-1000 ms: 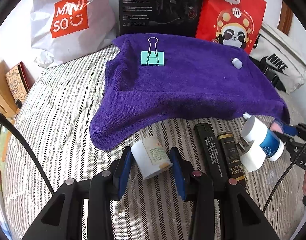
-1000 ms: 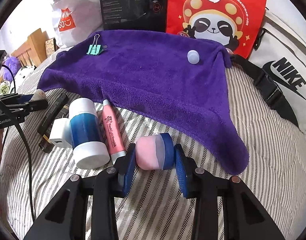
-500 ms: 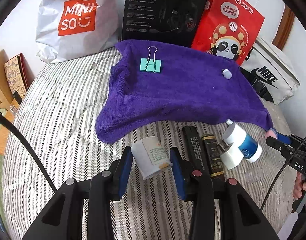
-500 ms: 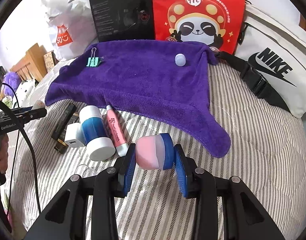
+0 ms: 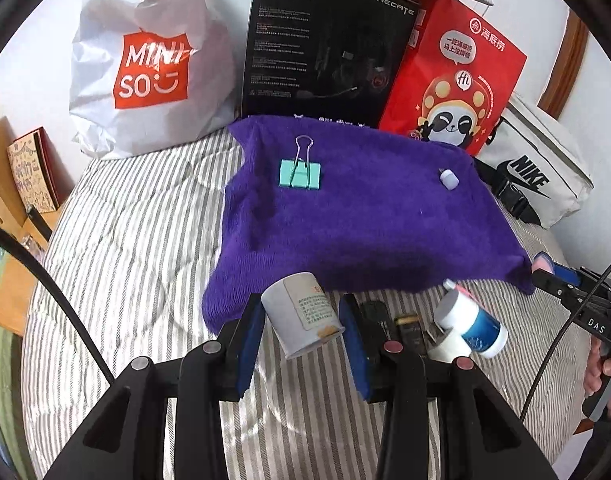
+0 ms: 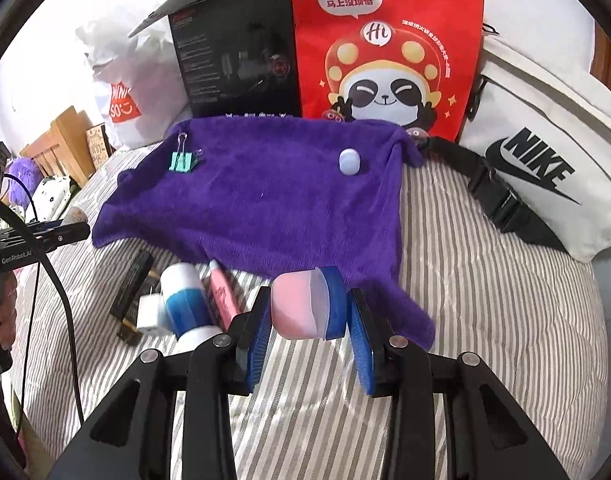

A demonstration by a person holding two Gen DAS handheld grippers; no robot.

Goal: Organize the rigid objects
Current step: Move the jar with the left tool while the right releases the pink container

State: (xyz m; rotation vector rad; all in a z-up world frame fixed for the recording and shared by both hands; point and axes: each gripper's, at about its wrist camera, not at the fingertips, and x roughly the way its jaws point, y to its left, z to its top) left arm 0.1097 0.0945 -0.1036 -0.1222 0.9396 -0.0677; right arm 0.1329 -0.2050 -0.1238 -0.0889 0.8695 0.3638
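My left gripper [image 5: 301, 320] is shut on a small white bottle with a paper label [image 5: 303, 318] and holds it above the striped bed near the front edge of the purple towel [image 5: 365, 216]. My right gripper [image 6: 309, 312] is shut on a pink and blue jar [image 6: 305, 306], lifted over the towel's near corner [image 6: 265, 208]. A teal binder clip [image 5: 300, 172] and a small pale cap [image 5: 448, 179] lie on the towel; both also show in the right wrist view, the clip [image 6: 182, 161] and the cap [image 6: 349, 162].
On the bed in front of the towel lie a blue-and-white bottle [image 6: 185, 304], a pink tube [image 6: 222, 294], a white plug [image 6: 149, 314] and dark flat boxes [image 6: 131, 284]. Behind the towel stand a Miniso bag [image 5: 145, 64], a black box [image 5: 325, 52], a red panda bag [image 6: 385, 48] and a Nike bag [image 6: 545, 168].
Both grippers have risen and pulled back with their objects held. The towel and loose items now look smaller and farther below.
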